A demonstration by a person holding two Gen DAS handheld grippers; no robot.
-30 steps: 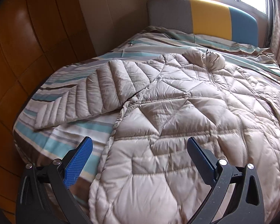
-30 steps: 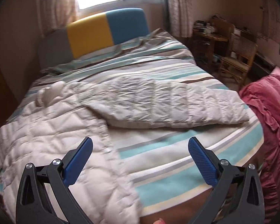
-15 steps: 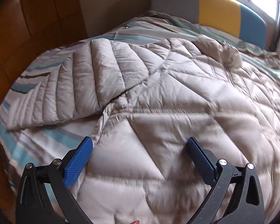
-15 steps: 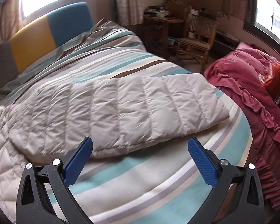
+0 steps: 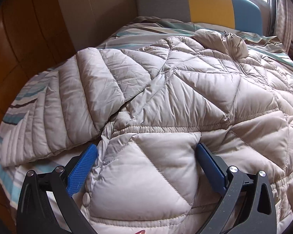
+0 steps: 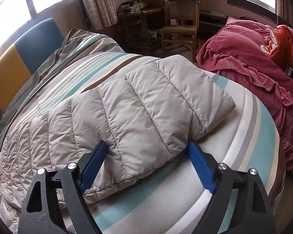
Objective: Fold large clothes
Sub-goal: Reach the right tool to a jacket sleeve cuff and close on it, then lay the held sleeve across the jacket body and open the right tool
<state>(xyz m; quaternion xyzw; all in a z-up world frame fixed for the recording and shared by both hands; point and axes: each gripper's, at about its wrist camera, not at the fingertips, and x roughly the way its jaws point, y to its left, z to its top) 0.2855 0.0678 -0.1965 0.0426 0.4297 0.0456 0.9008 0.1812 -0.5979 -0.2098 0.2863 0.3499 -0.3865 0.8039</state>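
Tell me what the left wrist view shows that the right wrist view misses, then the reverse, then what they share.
Left wrist only: the beige quilted down jacket's body, its zipped collar, a wooden wardrobe, the open left gripper straddling the jacket's side edge.
Right wrist only: a rattan chair, a crumpled red blanket, the open right gripper straddling the outstretched sleeve.
Both: the striped bedsheet and yellow-and-blue headboard.
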